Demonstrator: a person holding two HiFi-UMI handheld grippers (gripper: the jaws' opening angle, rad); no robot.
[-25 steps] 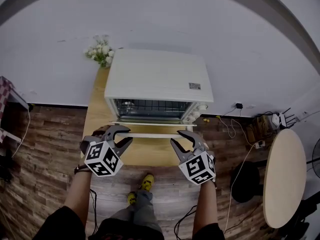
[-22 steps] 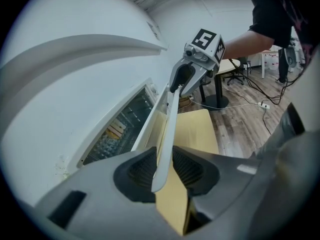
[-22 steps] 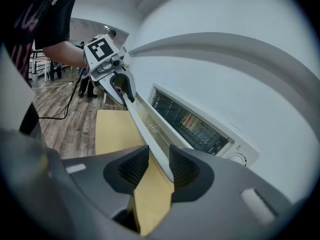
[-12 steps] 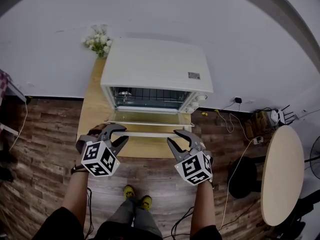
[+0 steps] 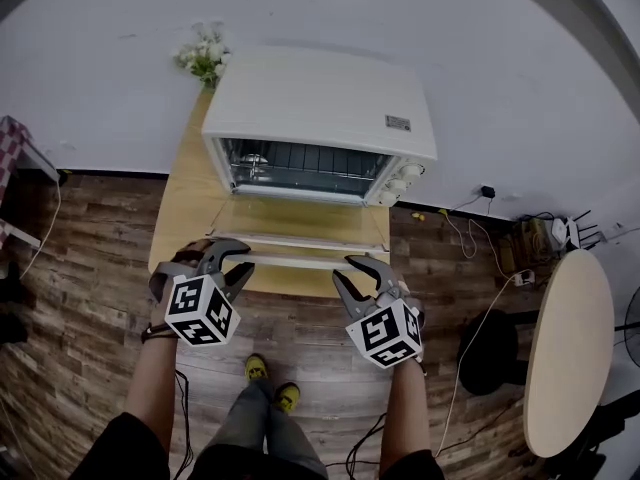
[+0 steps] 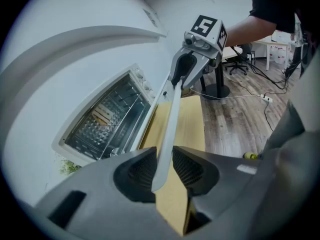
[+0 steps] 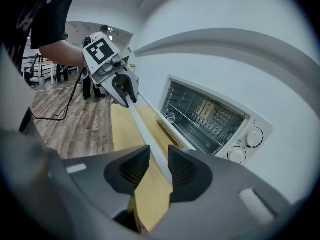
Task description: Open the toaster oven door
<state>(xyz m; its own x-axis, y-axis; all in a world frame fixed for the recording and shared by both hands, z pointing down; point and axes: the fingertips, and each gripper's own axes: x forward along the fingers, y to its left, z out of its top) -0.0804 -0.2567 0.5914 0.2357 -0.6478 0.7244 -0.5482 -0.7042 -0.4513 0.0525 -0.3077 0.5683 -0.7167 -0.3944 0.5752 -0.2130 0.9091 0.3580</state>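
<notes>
The label (image 5: 398, 122) atop the toaster oven (image 5: 310, 98) is too small to read; left of the left gripper (image 5: 240, 261), a checked cloth (image 5: 8, 140) runs off the edge.

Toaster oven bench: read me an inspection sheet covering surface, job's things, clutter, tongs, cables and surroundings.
Surface: wooden table, carrying the oven.
Job's things: white toaster oven; door swung down, well open; handle along its front edge.
Clutter: flowers at the oven's back left corner.
Tongs: left tongs shut on the handle's left end; right tongs, jaws just closed further, shut on its right end.
Cables: loose cables on the floor right of the table, by a power strip.
Surroundings: plank floor, white wall, round table at right.
</notes>
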